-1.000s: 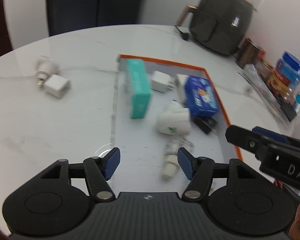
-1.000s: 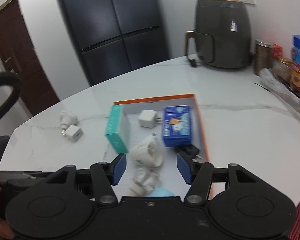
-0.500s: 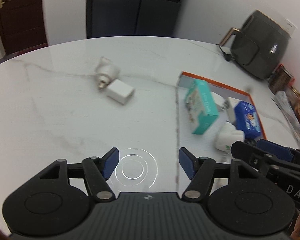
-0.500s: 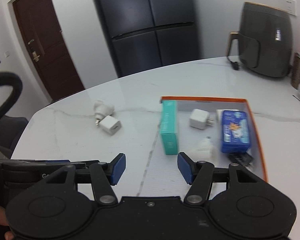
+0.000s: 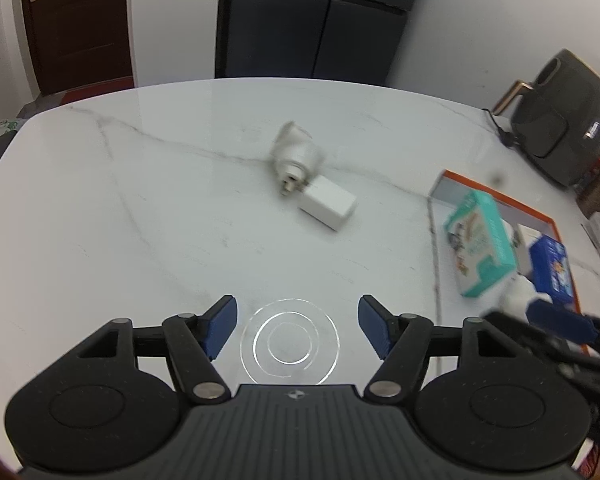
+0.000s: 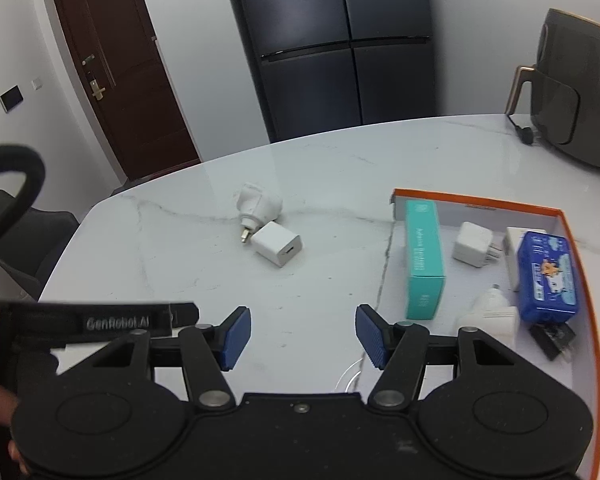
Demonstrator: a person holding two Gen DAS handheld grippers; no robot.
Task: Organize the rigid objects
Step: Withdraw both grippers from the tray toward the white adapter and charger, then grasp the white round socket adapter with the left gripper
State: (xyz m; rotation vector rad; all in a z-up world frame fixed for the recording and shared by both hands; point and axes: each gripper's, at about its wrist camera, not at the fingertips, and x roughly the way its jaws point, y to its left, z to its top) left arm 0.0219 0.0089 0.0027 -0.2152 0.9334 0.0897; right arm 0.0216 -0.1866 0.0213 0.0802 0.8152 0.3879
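Gaping empty, both tools [image 5: 296, 326] [image 6: 301, 336], ribbed blue pads, glossy marble table [image 5: 140, 240], boxy white charger [image 5: 327, 207].

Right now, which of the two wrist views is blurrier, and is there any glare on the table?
Left wrist view: motion blur smears the two white chargers and the teal box, and a ring-shaped lamp reflection glares on the marble table. Right wrist view: sharper, the teal box's edges crisp, with only an arc of that glare. Both views bow straight lines at the edges.
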